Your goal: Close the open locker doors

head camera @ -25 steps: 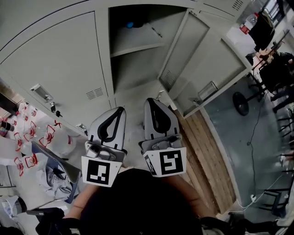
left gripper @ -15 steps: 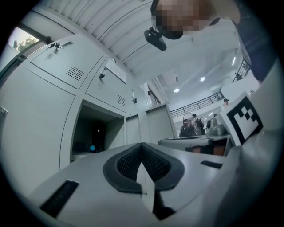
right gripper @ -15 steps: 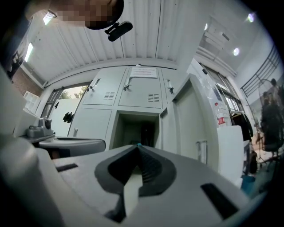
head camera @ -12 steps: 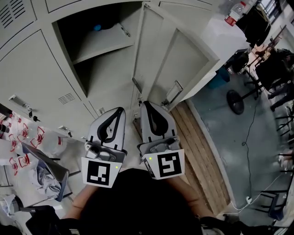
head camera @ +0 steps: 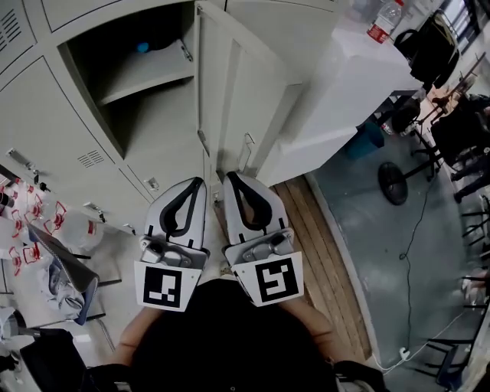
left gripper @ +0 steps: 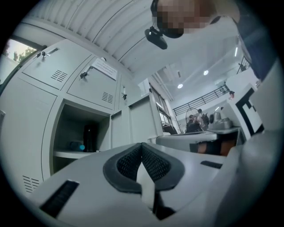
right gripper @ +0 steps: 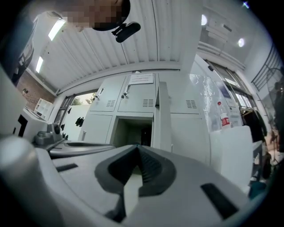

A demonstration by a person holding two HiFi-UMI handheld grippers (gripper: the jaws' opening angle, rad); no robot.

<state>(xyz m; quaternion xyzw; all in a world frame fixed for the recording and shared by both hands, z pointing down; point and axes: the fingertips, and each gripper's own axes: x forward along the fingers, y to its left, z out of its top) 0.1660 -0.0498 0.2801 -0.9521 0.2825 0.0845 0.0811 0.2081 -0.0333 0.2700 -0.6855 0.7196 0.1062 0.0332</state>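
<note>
A grey locker bank fills the top of the head view. One compartment [head camera: 145,99] stands open, its door [head camera: 245,92] swung out towards me and seen nearly edge-on. My left gripper [head camera: 199,182] and right gripper [head camera: 228,176] hang side by side just short of the door's lower edge, touching nothing. Both are shut and hold nothing. In the left gripper view the gripper [left gripper: 142,144] faces the open compartment [left gripper: 82,137], with the door [left gripper: 142,119] to its right. The right gripper [right gripper: 136,146] faces the door's edge [right gripper: 162,115] and the dark compartment [right gripper: 133,133].
A blue object [head camera: 142,47] lies on the locker shelf beside a dark bottle [left gripper: 89,137]. A white counter [head camera: 360,84] with a bottle [head camera: 380,23] stands right of the door. Bags [head camera: 46,230] clutter the floor at left. A chair base [head camera: 394,184] and people [left gripper: 197,122] are at right.
The lockers have slid left in the head view. The open door, earlier up and to the right, now stands straight ahead of both grippers. Both stay shut, side by side.
</note>
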